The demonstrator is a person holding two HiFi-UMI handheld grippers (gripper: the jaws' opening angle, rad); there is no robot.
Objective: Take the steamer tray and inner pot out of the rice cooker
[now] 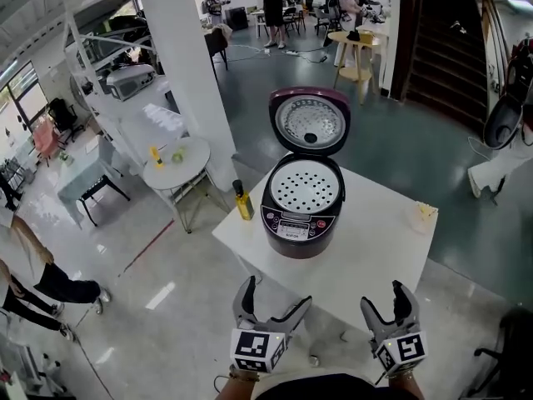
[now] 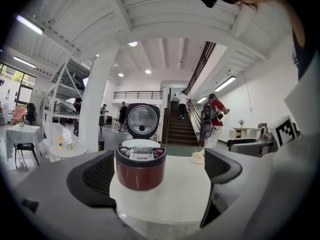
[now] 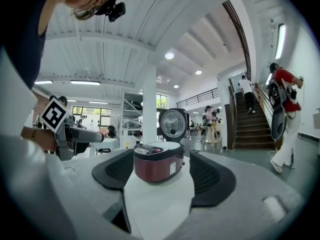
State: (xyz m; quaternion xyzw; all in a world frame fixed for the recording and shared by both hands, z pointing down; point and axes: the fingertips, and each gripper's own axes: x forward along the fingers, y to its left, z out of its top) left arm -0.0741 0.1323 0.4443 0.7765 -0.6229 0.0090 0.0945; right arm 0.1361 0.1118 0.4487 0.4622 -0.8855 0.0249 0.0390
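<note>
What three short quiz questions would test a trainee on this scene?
1. Which thing lies in the top of the cooker?
A) a steamer tray
B) a ladle
C) a towel
2. True or false: the left gripper holds the tray.
3. Fill in: in the head view, the yellow bottle stands to the cooker's ____.

Key: 1 A; 2 false, it is open and empty, short of the cooker; 3 left.
</note>
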